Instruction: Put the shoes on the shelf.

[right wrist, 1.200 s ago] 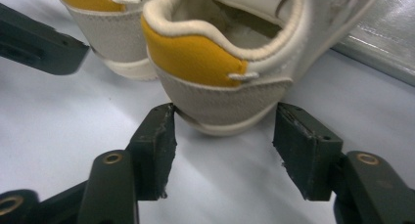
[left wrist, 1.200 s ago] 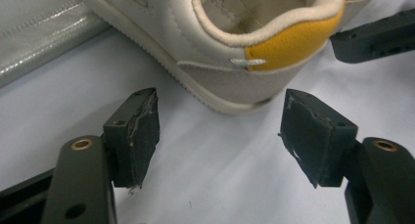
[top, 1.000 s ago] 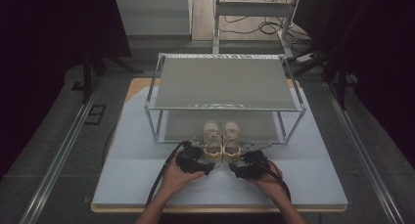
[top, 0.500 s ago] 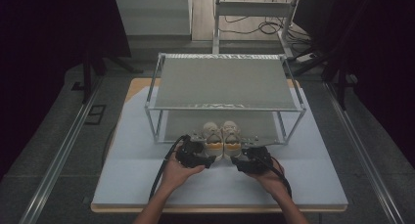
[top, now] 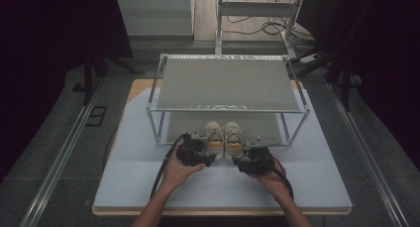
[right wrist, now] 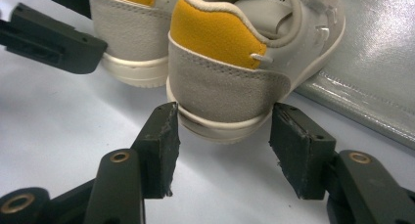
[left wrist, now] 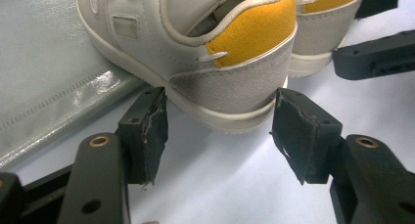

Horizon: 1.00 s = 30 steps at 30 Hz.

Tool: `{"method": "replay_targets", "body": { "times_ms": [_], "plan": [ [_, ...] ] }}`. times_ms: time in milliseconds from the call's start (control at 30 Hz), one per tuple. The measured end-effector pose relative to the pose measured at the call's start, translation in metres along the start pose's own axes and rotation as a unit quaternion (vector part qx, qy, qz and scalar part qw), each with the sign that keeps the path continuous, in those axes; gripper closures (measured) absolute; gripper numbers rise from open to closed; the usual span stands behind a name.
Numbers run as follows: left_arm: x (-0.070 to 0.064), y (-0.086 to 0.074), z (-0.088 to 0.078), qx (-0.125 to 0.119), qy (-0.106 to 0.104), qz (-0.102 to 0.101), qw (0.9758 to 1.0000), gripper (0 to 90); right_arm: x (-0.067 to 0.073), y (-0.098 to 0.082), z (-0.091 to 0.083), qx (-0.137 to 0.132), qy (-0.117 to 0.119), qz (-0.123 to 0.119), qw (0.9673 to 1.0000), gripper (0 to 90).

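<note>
A: The left claw (left wrist: pixel 218 131) is standing spread around the heel of the left shoe (left wrist: pixel 205 48), having just been closing, pads not pressing on it. The right claw (right wrist: pixel 222 145) is likewise standing spread at the right shoe (right wrist: pixel 235 62) heel after closing in a little.

B: So I'm counting two claws and two shoes?

A: Yes, side by side, toes lying under the rack's (top: pixel 228 83) lower shelf, heels sticking out over the counter (top: pixel 148 187).

B: What's getting cut off?

A: The toes are lying in shadow under the rack, hard to make out
</note>
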State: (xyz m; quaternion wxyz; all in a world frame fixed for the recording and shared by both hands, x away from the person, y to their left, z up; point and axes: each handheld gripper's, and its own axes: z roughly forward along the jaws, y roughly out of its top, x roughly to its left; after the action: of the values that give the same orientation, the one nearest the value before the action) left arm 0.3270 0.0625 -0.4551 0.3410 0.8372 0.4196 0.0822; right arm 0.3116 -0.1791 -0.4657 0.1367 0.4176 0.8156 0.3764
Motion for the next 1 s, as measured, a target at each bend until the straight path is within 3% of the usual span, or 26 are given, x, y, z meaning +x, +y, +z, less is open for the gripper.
{"method": "replay_targets", "body": {
  "times_ms": [133,367,800,1000],
  "plan": [
    [0.007,0.001,0.003,-0.002,-0.005,-0.012,0.9999,38.7,0.0,0.001,0.0,0.003,0.001,-0.002,1.0,45.1],
    [0.007,0.005,0.005,0.004,0.001,0.0,1.0,39.7,0.001,0.004,0.003,0.0,-0.003,0.001,1.0,45.3],
    [0.007,0.008,0.009,0.01,-0.008,-0.011,0.9999,40.2,-0.007,0.014,0.017,-0.008,-0.023,0.004,0.9997,45.9],
    [0.007,0.008,0.01,0.008,0.001,-0.008,0.9999,39.5,-0.009,0.017,0.023,-0.01,-0.026,0.006,0.9996,46.0]
  ]
}}
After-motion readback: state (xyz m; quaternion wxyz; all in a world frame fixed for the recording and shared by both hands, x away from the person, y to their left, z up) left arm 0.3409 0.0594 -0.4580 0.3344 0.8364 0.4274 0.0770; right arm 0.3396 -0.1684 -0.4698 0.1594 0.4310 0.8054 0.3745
